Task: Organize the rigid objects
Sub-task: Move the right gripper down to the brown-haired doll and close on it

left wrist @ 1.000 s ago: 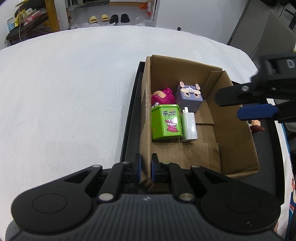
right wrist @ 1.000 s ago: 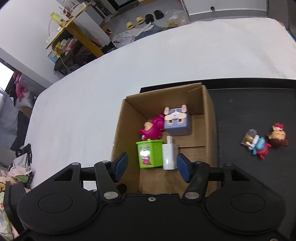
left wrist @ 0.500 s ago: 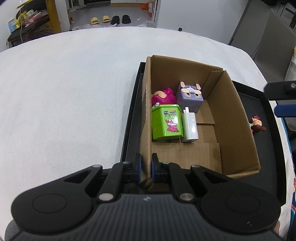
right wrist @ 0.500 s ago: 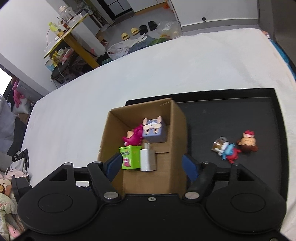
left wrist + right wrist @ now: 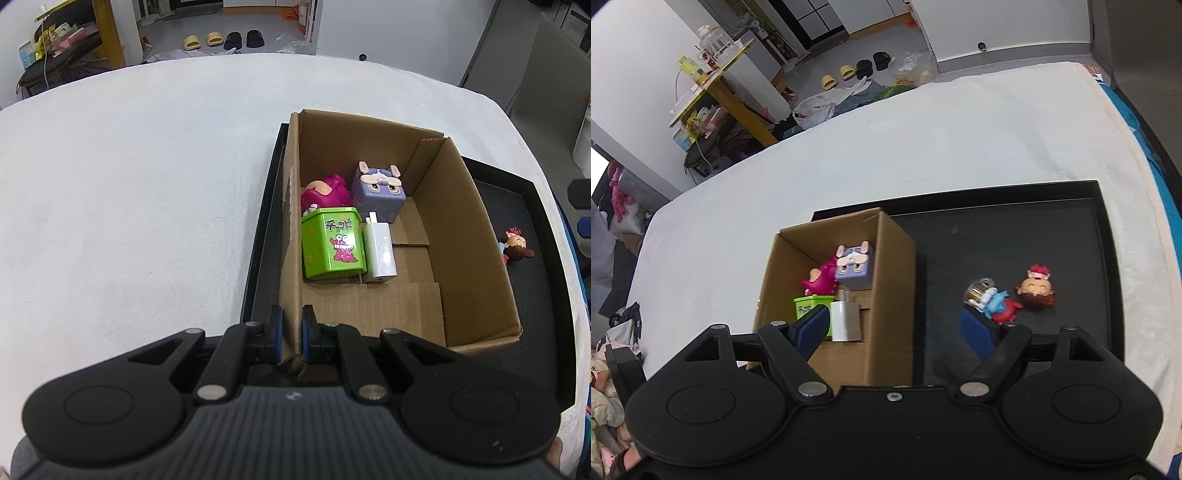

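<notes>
A cardboard box (image 5: 476, 236) stands on a black tray (image 5: 543, 280). In it are a green tin (image 5: 332, 243), a white charger (image 5: 380, 251), a pink toy (image 5: 325, 194) and a purple cube toy (image 5: 378, 190). My left gripper (image 5: 290, 334) is shut on the box's near left wall. A small doll figure (image 5: 1012, 295) lies on the tray right of the box (image 5: 886, 295); it also shows in the left wrist view (image 5: 515, 245). My right gripper (image 5: 897, 328) is open and empty above the box's right wall, its right fingertip (image 5: 977, 330) just before the doll.
The tray (image 5: 1100, 258) lies on a white-covered table (image 5: 129, 184). Its floor right of the box holds only the doll. Beyond the table are a yellow shelf (image 5: 713, 92), slippers (image 5: 842, 75) and bags on the floor.
My right gripper has pulled back and shifted right, from over the box toward the doll on the tray, and opened wider. The left gripper has kept its hold on the box wall.
</notes>
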`<state>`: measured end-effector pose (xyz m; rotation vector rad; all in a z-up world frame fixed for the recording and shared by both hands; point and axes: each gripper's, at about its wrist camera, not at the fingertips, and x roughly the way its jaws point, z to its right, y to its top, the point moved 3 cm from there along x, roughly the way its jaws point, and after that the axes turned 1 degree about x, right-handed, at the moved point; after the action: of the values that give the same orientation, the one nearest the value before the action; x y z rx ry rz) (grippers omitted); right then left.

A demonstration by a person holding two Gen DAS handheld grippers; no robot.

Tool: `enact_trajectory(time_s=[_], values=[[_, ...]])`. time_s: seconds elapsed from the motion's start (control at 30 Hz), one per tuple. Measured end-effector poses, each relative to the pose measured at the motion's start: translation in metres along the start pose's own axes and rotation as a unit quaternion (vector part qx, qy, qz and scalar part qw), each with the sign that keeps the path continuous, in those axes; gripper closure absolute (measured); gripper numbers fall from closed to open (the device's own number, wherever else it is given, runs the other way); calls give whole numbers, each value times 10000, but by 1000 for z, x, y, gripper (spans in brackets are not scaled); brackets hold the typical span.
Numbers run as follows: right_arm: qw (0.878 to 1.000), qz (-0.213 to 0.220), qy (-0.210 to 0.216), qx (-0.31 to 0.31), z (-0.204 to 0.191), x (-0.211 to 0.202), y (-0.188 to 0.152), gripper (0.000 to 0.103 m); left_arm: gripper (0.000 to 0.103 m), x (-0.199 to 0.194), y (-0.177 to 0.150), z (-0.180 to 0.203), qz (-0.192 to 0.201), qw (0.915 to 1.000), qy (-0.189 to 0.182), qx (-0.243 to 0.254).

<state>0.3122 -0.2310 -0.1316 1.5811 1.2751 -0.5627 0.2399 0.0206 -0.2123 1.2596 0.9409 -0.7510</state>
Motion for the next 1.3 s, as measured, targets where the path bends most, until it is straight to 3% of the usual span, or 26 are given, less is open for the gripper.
enact_trajectory(time_s=[0.17,0.6,0.97,1.13,1.3], values=[[10000,49,-77,-29,19,-3,1,17,94,0,-1,1,19,10000,33,28],[9984,88,-223,-506,67,-1,3,16,95,0,-1,6,35,9998,184,97],[9917,-29,-483,-1192,80,18,5,17,95,2,-1,10,19,9994,312,152],[9843,-52,-577,-1670,81,30,6,18,95,3,-2,10,31,9993,346,161],[9816,-208,-576,-1809,89,48,7,26,95,2,-1,13,34,9990,396,203]])
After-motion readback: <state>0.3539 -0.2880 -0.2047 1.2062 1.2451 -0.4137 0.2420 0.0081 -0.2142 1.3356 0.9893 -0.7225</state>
